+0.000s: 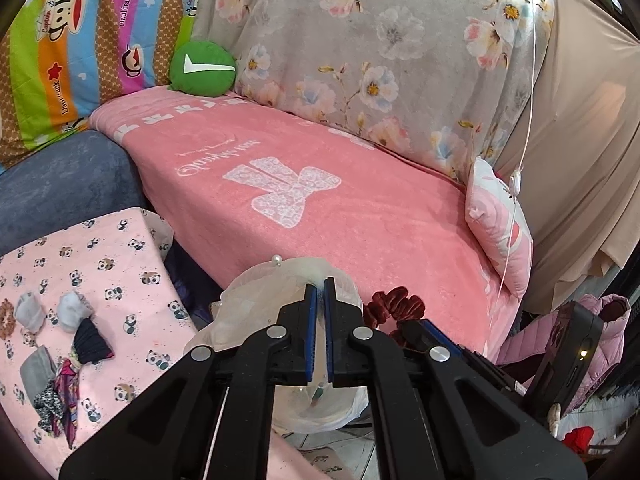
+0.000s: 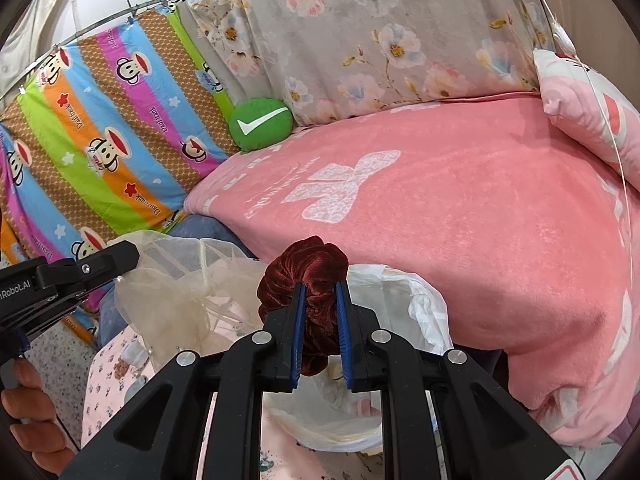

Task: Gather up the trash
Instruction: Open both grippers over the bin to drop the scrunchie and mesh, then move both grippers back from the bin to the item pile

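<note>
My left gripper is shut on a sheer cream scrunchie with small pearls, pinched thin between the blue pads. The same gripper enters the right wrist view from the left, trailing the sheer scrunchie. My right gripper is shut on a dark red velvet scrunchie, which bulges above the fingertips. In the left wrist view the red scrunchie shows just right of my left gripper. Both grippers hang over a bin lined with a white plastic bag, whose liner also shows below my left gripper.
A pink blanket covers the sofa ahead, with a green cushion and a pink pillow on it. At left a panda-print cloth bears several fabric pieces. A hand grips the left tool.
</note>
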The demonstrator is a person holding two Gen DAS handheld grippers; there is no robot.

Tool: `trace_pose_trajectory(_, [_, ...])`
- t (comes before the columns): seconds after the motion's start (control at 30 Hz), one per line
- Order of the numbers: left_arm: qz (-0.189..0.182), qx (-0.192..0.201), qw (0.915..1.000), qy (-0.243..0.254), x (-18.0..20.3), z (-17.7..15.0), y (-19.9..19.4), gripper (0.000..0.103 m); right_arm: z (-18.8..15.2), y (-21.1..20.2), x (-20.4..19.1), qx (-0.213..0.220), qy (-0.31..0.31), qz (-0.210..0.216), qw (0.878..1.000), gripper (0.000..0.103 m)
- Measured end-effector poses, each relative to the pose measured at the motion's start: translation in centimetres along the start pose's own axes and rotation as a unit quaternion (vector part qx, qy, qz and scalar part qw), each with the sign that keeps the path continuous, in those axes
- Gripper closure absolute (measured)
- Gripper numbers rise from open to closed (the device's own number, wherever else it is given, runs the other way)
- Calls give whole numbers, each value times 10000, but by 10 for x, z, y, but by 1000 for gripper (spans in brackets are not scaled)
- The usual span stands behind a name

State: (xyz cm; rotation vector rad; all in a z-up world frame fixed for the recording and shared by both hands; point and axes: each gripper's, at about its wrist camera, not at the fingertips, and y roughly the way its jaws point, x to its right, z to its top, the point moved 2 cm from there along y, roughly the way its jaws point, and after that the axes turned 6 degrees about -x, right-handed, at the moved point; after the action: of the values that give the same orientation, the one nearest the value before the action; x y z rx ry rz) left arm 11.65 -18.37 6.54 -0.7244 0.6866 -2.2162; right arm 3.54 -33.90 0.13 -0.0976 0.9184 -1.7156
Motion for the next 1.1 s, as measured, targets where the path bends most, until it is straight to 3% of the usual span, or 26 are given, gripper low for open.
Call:
trace_pose_trajectory(0.07, [89, -25, 10000, -32, -2, -1, 5, 86, -1, 5, 0, -43, 0, 5, 10000, 83])
trace_pose_trajectory(0.13, [214, -18, 9997, -132, -7, -1, 8, 58, -2, 10, 0, -37, -3, -32, 10000, 82])
trace_pose_trajectory(0.2, [380, 71, 9990, -226, -14, -3, 8, 49, -2, 15, -1, -86, -34, -30, 10000, 78])
trace_pose_trajectory(0.53, [645, 6, 9971, -401, -45, -14, 3, 48, -13, 22, -20, -206, -157, 59, 9996, 69])
trace_pose_trajectory(1.1, [1000, 9, 9893, -1058, -109, -49, -37, 48, -35, 13, -76, -318, -549, 277, 9976, 59])
